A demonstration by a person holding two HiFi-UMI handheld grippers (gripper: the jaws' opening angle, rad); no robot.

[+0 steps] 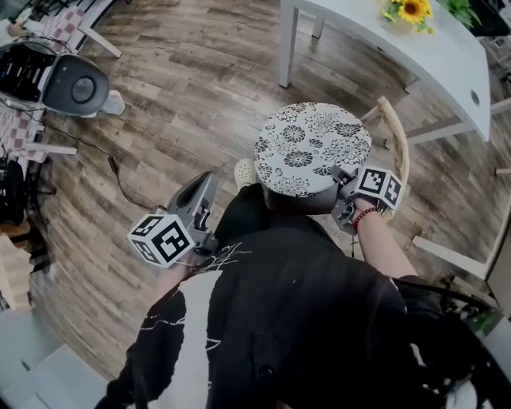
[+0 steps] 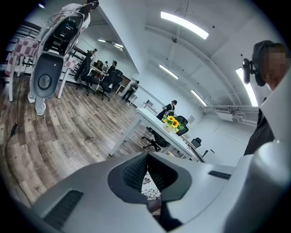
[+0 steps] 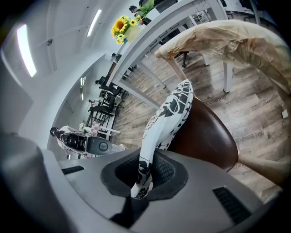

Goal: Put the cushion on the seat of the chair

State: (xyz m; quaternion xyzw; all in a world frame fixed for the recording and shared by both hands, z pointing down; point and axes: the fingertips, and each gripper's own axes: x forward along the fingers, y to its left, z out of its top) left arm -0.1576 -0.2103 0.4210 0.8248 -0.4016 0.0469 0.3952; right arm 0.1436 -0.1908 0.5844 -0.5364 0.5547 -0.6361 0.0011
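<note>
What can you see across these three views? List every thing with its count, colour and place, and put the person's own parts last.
cushion: one, white with black flowers, over the chair seat.
chair: one, brown seat, pale wooden back, under the cushion.
table: one, white, head view's upper right.
sunflowers: one bunch, yellow, on the table.
machine: one, black and grey, head view's upper left.
cable: one, black, on the wooden floor.
people: several, dark clothes, far off at desks.
left gripper: one, grey, jaws together, empty.
right gripper: one, grey, clamped on the cushion's edge.
person's top: one, black, head view's bottom.
</note>
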